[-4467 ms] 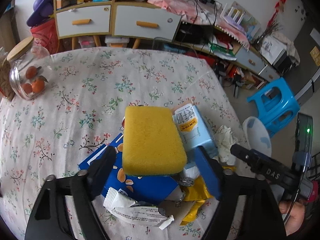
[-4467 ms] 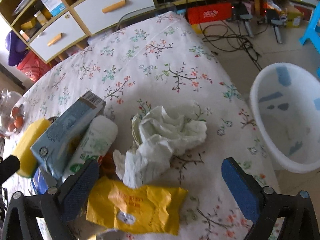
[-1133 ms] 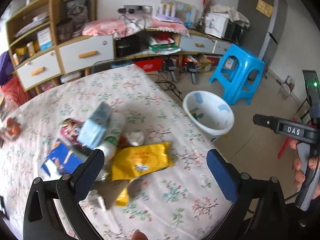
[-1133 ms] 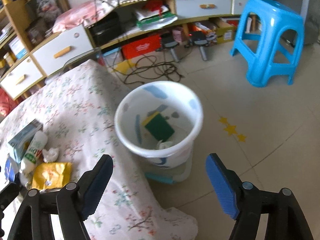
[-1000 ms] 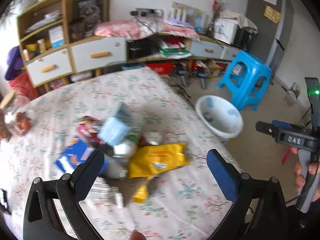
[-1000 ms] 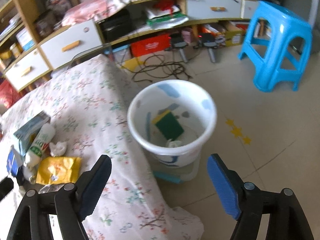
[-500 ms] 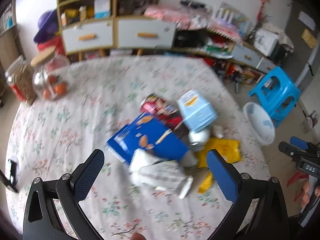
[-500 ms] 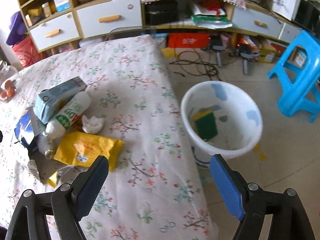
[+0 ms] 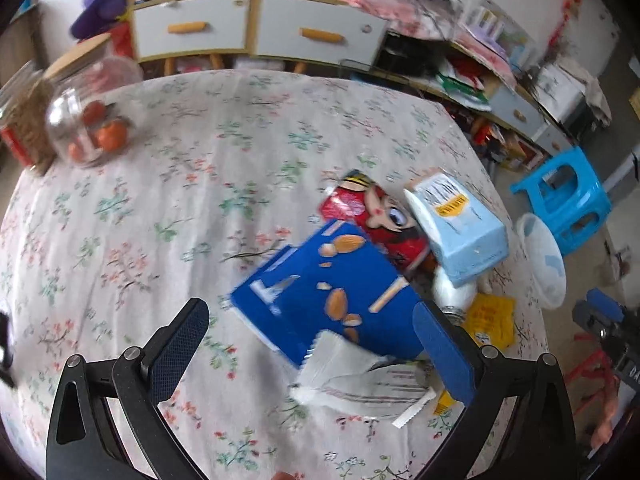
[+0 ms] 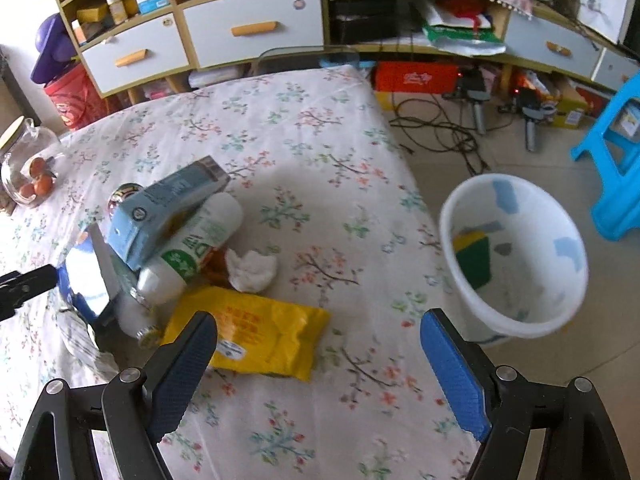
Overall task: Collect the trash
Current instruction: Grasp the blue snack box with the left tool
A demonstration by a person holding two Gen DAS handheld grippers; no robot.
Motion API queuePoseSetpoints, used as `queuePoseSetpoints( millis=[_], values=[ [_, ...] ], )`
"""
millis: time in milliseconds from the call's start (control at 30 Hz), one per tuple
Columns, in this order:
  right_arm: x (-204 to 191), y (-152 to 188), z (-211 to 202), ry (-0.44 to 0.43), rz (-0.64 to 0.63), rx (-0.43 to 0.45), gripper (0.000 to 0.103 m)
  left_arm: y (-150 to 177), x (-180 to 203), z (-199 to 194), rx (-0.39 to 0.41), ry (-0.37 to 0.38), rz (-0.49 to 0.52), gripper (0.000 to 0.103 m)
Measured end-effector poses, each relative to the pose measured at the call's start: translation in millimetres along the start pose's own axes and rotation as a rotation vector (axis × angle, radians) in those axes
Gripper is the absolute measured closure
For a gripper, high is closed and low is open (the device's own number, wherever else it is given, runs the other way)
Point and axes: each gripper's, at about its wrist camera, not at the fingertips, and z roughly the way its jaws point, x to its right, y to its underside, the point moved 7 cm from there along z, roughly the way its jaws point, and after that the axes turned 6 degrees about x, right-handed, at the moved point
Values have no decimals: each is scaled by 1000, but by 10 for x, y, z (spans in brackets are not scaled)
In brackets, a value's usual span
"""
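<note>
Bare flowered table (image 10: 320,420) lies nearest, its right edge just beside the white bin (image 10: 516,320) on the floor; the right gripper (image 10: 318,356) and left gripper (image 9: 308,344) both gape wide, empty, above the trash pile: yellow packet (image 10: 260,332), blue box (image 9: 320,292).

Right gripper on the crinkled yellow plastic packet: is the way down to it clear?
Probably yes. The right gripper is open and empty, and the yellow plastic packet lies flat just ahead of its left finger, nothing on top; only the white bottle crowds its far edge.
</note>
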Motion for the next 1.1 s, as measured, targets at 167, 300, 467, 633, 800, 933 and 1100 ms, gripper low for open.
queuePoseSetpoints(
  millis=[167,300,467,633,800,933,1100],
  values=[
    [-89,-79,85,-18,15,-3,16,2,339,38,-3,-26,166,0],
    [-104,-135,145,-23,42,-3,16,18,428,141,-6,-84,193,0],
    [-117,-162,187,-24,53,-4,16,42,477,235,-9,-126,208,0],
    [-164,-163,209,-23,42,-2,16,91,420,250,-3,-190,241,6],
    [-190,-161,200,-25,39,0,16,108,152,187,-16,-180,163,27],
    [-196,-162,199,-26,39,1,16,86,-128,90,-12,-163,78,45],
    [-249,-174,214,-34,37,4,16,129,-480,34,-36,-151,-13,66]
  ],
)
